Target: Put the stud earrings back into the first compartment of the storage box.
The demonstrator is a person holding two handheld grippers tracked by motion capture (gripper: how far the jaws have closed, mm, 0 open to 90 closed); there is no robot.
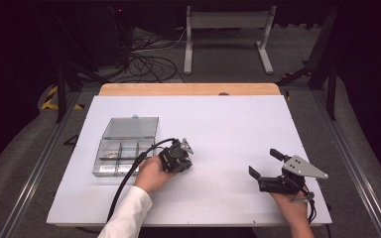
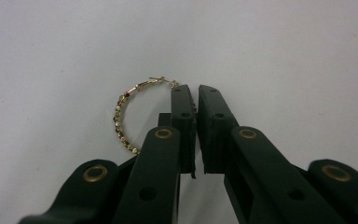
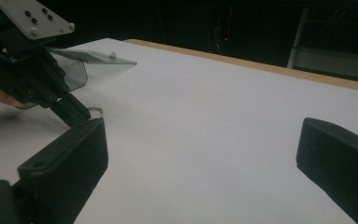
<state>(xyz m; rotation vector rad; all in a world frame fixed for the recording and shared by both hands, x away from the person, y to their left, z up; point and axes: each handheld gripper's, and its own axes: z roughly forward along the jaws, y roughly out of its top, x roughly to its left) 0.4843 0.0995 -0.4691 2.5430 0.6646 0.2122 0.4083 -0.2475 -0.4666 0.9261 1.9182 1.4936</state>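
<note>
The left tongs (image 2: pixel 196 91) pinch the thin edge of a gold hoop earring (image 2: pixel 121 122) on the white counter (image 1: pixel 228 124) just right of the clear box (image 1: pixel 124 148), a hold that could slip, while the right tongs (image 1: pixel 263 168) sit spread.

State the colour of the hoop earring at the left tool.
Gold, studded with small beads; the hoop earring shows best in the left gripper view.

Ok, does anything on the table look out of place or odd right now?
One thing: a gold hoop earring sits loose on the white table, outside the open compartment box. The left gripper has its jaws nearly shut on the hoop's edge. Nothing looks spilled or damaged.
</note>
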